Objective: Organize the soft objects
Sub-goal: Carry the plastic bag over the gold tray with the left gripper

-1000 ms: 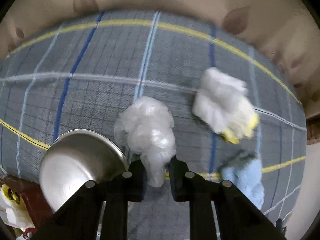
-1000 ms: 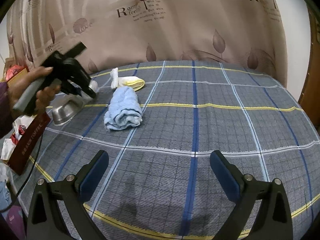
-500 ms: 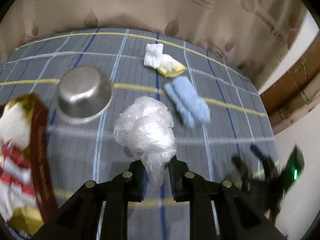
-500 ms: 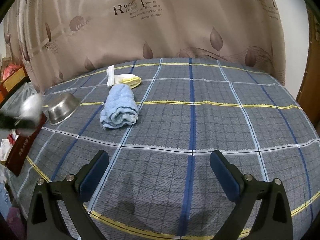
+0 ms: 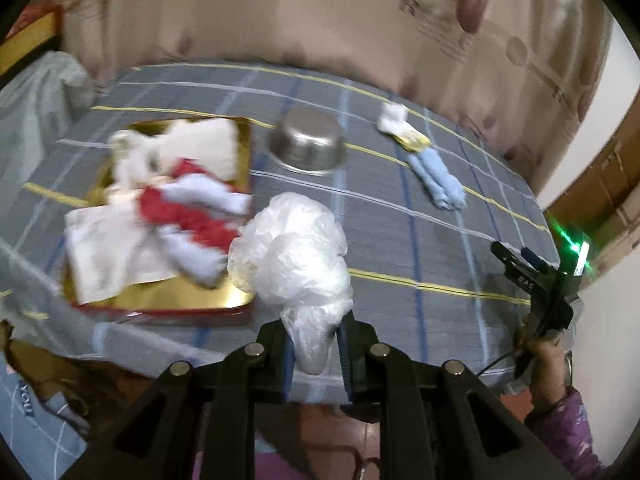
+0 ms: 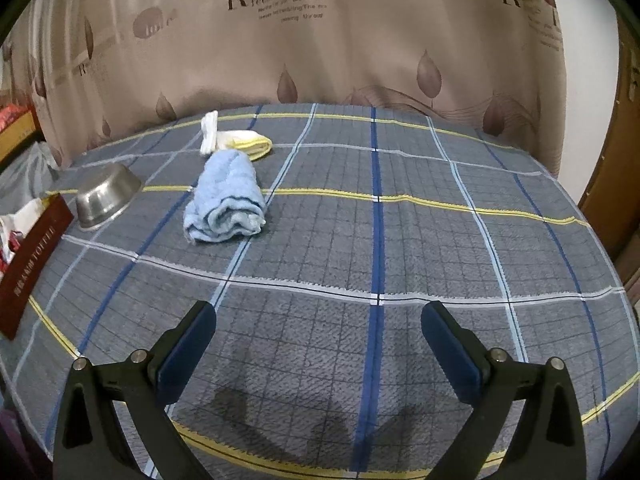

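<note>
My left gripper (image 5: 313,342) is shut on a crumpled clear plastic bag (image 5: 294,256), held in the air beside the near right corner of a red box with a gold inside (image 5: 160,304). Blurred white, red and pale blue soft things (image 5: 172,196) lie in that box. A rolled light blue towel (image 6: 226,200) and a white and yellow cloth (image 6: 240,140) lie on the plaid bedcover. My right gripper (image 6: 318,350) hovers open over the cover, nothing between its fingers. It also shows at the right edge of the left wrist view as the right gripper (image 5: 548,280), held by a hand.
An upturned steel bowl (image 6: 106,196) sits between the box's dark red side (image 6: 32,264) and the towel. A leaf-patterned curtain (image 6: 320,40) hangs behind the bed. A brown wooden door (image 6: 616,184) stands at the right. Grey fabric (image 5: 36,96) lies at the far left.
My left gripper has carried the plastic bag away from the towels, past the steel bowl, to the red box. The right gripper has stayed open in nearly the same place.
</note>
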{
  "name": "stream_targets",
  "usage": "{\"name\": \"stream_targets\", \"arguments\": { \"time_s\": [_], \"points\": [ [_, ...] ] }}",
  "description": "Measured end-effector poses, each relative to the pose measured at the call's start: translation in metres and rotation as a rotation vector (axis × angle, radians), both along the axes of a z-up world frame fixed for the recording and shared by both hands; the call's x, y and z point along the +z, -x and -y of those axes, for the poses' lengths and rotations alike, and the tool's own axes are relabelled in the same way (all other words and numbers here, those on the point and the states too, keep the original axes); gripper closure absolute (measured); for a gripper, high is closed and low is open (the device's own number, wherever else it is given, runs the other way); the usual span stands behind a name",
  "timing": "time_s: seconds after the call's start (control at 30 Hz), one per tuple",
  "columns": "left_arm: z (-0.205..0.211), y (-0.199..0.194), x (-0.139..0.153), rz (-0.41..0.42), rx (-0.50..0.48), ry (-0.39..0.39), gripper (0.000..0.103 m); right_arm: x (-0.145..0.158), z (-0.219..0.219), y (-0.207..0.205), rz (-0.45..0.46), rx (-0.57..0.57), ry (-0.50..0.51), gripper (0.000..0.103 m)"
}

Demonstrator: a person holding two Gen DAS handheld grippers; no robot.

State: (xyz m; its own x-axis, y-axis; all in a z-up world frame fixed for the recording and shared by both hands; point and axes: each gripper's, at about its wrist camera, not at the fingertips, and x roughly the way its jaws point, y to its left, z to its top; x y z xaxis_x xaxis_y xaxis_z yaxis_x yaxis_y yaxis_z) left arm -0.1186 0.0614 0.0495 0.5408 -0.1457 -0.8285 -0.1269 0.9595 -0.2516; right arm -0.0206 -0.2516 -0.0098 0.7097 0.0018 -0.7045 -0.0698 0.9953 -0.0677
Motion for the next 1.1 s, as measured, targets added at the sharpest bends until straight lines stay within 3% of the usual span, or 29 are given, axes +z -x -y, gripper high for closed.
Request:
{"name": "stream_targets", "arguments": {
  "time_s": [0.3, 0.73, 0.93, 1.1],
  "points": [
    [-0.067, 0.04, 0.006, 0.046, 0.124, 0.03, 0.084, -0.004, -0.004, -0.004, -0.028, -0.028, 0.061, 0.001],
    [-0.093, 0.043, -0.004, 0.078, 0.149, 0.089, 0.084, -0.006, -0.007, -0.008, -0.051, -0.028, 0.086, 0.001],
    [-0.098, 0.042, -0.006, 0.102, 0.148, 0.082, 0.084, 0.007, -0.031, -0.015, -0.016, 0.062, 0.075, 0.001],
    [-0.101, 0.041, -0.009, 0.107, 0.151, 0.06, 0.084, 0.018, -0.073, -0.05, -0.029, 0.159, 0.078, 0.001]
  ]
}}
